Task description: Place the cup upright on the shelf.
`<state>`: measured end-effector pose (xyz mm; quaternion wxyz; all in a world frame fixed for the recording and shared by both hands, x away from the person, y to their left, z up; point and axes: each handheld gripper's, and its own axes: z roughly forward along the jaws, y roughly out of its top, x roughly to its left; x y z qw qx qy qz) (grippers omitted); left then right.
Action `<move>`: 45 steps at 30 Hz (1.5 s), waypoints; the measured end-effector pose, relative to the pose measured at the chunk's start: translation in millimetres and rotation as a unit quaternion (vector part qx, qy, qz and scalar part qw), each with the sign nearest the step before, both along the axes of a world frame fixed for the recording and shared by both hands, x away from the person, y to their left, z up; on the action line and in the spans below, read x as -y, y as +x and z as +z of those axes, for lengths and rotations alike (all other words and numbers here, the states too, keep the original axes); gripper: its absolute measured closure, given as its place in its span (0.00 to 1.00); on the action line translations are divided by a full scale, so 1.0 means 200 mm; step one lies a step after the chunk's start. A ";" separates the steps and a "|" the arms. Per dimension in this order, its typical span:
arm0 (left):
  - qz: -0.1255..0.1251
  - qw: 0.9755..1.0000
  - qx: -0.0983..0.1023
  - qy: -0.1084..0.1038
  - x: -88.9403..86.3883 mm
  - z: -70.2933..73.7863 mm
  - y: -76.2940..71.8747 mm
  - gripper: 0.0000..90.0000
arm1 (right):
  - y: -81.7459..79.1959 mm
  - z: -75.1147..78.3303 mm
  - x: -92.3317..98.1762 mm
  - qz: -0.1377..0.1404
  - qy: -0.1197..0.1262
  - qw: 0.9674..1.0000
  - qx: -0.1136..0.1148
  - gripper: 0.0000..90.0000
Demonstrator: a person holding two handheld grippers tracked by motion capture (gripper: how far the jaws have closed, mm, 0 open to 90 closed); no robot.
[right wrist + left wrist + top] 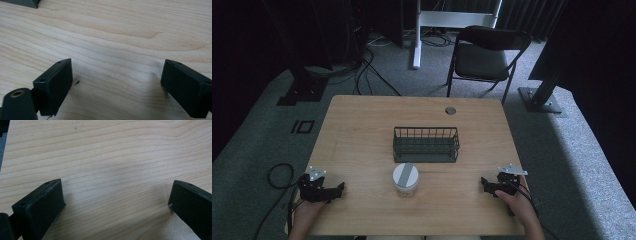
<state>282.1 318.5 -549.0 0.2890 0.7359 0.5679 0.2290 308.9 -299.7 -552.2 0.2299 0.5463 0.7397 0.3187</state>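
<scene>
Resting apart, left gripper (343,188) and right gripper (483,182) fingers released; one jar (405,179), one basket (426,156)

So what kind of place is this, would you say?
Probably a lab or studio set up for recording, not a home. A plain wooden table stands on grey carpet, loose cables run across the floor to dark equipment stands, and a black folding chair sits behind, with dark curtains around.

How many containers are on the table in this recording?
2: a white jar with a grey lid near the front edge, and a dark wire basket just behind it at the table's centre.
</scene>
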 end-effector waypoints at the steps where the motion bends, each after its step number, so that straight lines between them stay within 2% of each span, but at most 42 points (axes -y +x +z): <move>1: 0.000 1.000 0.000 0.000 0.00 0.00 0.00 0.00 | 0.00 0.00 0.00 0.001 0.000 1.000 0.000 0.11; 5: 0.000 1.000 0.000 0.000 0.00 0.00 0.00 0.00 | 0.01 0.00 -0.01 0.003 -0.006 1.000 0.007 0.11; 13: 0.000 1.000 0.000 0.000 0.00 0.00 0.00 0.00 | 0.00 0.03 -0.06 0.021 0.007 0.999 0.025 0.11; 16: 0.000 1.000 0.000 0.000 0.00 0.00 0.00 0.00 | 0.00 0.06 -0.09 0.031 0.014 0.999 0.034 0.11; 26: 0.000 1.000 0.000 0.000 0.00 0.00 0.00 0.00 | 0.00 0.10 -0.15 0.063 0.026 0.997 0.046 0.12; 32: 0.000 1.000 0.000 0.000 0.00 0.00 0.00 0.00 | -0.01 0.11 -0.20 0.086 0.033 0.994 0.050 0.12; 33: 0.000 1.000 0.000 0.000 0.00 0.00 0.00 0.00 | -0.01 0.12 -0.23 0.096 0.037 0.993 0.051 0.12; 45: 0.000 1.000 0.000 0.000 0.00 0.00 0.00 0.00 | -0.03 0.11 -0.36 0.142 0.048 0.987 0.048 0.12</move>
